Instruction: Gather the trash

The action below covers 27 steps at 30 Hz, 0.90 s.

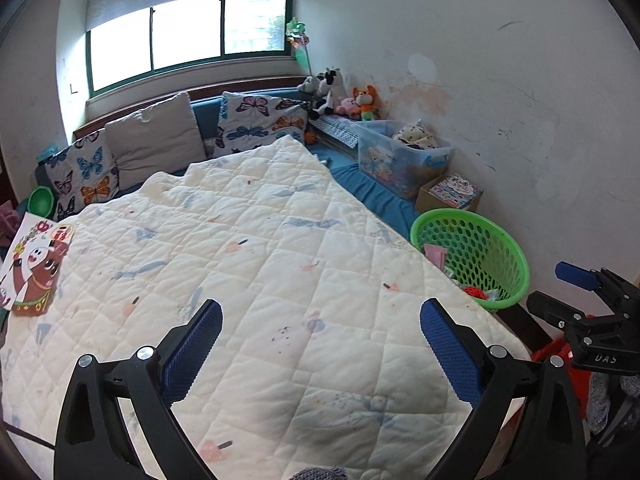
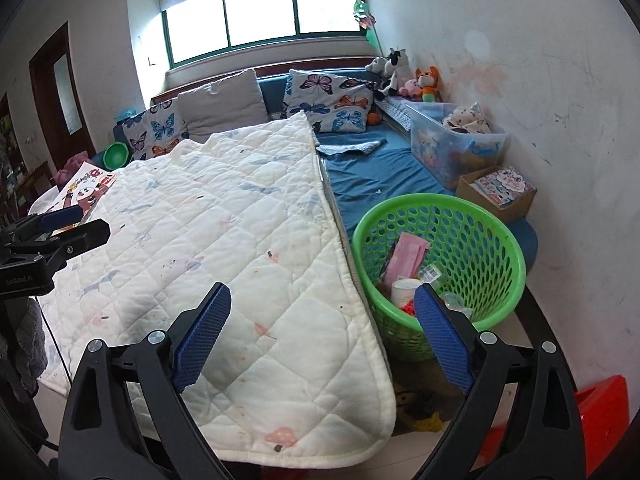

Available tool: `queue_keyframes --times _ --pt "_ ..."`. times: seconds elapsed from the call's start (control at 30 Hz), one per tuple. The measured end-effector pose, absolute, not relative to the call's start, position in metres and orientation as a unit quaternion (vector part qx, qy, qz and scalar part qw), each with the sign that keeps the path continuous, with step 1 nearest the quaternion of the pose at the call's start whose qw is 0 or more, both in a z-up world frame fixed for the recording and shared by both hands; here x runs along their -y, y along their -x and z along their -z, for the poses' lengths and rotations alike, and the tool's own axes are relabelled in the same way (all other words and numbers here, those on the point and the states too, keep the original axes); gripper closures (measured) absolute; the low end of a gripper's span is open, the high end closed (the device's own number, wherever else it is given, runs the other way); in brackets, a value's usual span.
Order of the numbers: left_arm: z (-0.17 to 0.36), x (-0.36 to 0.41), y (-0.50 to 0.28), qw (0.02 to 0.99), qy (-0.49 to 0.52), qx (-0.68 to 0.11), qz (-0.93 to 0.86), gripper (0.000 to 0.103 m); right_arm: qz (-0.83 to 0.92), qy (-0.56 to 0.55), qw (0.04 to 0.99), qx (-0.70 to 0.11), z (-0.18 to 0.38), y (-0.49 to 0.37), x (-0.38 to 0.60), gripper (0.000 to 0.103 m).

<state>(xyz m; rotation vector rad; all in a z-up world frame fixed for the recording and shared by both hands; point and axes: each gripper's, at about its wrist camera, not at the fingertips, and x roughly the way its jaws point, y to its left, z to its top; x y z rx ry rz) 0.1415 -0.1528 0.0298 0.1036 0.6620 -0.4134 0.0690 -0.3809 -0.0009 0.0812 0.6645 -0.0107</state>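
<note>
both tools are spread wide with nothing between the blue pads. the left tool [image 1: 320, 336] hangs over the white quilt [image 1: 248, 264], pretty much over its middle, and the right tool [image 2: 322, 324] sits over the quilt's right edge with its right finger [image 2: 440, 336] in front of the green basket [image 2: 496, 240]. you can also spot the right tool off to the side in the left wrist view, low at the right edge, next to the basket. the trash is in that basket: a pink packet [image 2: 406, 256] leaning against the inside wall, a small white cup-like thing [image 2: 404, 290], some clear plastic wrapping [image 2: 434, 272] and something red [image 2: 409, 309] at the bottom, can't tell what exactly. the basket sits just beside the quilt on the blue bed sheet [image 2: 380, 176]. further out there's a picture book [image 1: 36, 264] on the quilt's far left side, butterfly pillows [image 1: 260, 124] under the window [image 1: 188, 36], a clear storage bin [image 2: 456, 144] and stuffed animals [image 1: 340, 96] along the right wall.
</note>
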Motion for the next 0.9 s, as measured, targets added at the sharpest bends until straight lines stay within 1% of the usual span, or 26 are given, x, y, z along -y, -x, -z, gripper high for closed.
queue_keyframes --times 0.33,0.9 --pt "-0.041 0.119 -0.122 0.934 -0.022 -0.317 0.161 0.007 0.001 -0.013 0.947 -0.320 0.002 -0.062 0.356 0.008" --pt "-0.059 0.087 -0.090 0.943 -0.012 -0.320 0.092 0.007 -0.019 -0.019 0.947 -0.320 0.007 -0.063 0.348 0.008"
